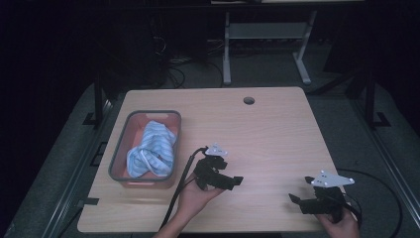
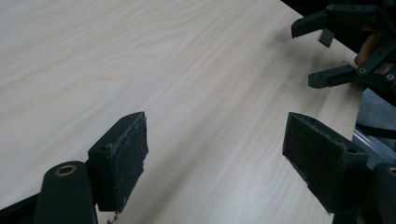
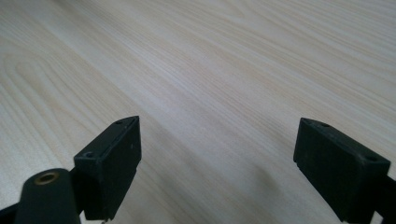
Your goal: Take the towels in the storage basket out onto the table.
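A pink tray with a grey rim (image 1: 119, 144) sits at the left of the wooden table (image 1: 267, 134), and a crumpled light-blue striped cloth (image 1: 153, 148) lies inside it. My left gripper (image 1: 236, 181) hovers just right of the tray, pointing right, open with nothing between its pads (image 2: 122, 163). Near the table's front right corner my right gripper (image 1: 295, 200) points left, also open and empty (image 3: 217, 163). The left gripper view catches the right gripper (image 2: 315, 53) at its top right corner.
A round cable hole (image 1: 249, 100) is in the table near its far edge. Black cables trail from both grippers over the front edge. Beyond the table stand white desk legs (image 1: 227, 49) on a dark floor.
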